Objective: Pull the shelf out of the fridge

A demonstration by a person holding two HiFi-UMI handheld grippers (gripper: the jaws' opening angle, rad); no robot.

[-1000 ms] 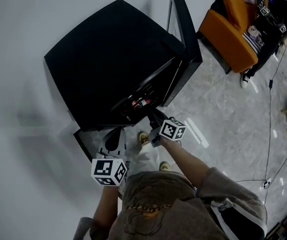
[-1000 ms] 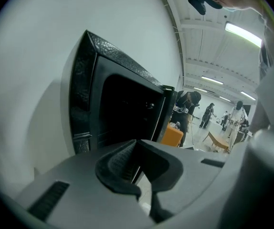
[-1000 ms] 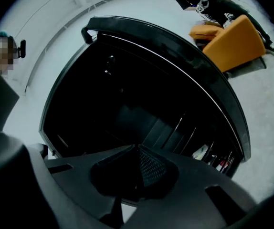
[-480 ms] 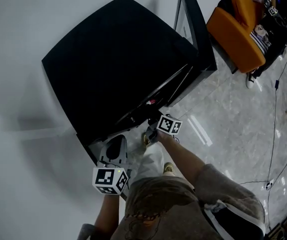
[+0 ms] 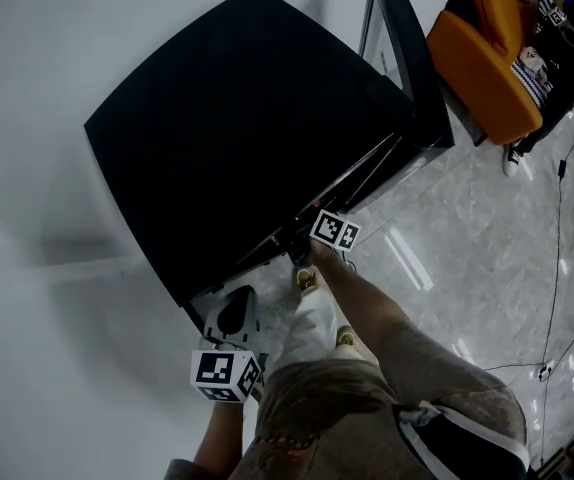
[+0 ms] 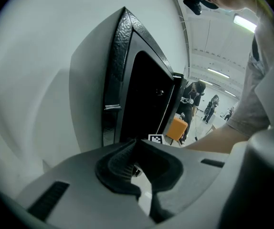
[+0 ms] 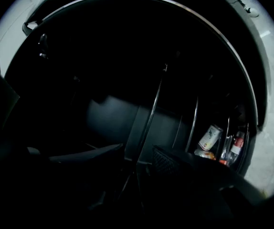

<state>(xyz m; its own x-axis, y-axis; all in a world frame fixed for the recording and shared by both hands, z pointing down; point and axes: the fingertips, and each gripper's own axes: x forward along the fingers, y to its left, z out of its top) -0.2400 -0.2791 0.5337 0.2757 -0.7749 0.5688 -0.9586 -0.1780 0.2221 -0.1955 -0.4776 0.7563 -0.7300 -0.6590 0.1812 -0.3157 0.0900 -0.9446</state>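
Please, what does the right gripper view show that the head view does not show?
Only the right gripper view: the dark inside of the fridge, with thin metal bars, a can and bottles at the lower right. Only the head view: its black top, an orange chair and the person's arm. Both: the same fridge.

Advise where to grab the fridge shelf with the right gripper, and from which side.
Pinch the shelf by its thin front edge, coming straight in through the fridge's open front. That edge is slim and seems lined up between the jaws of the right gripper, which have just been opening and don't press it. The interior is dark, so check.
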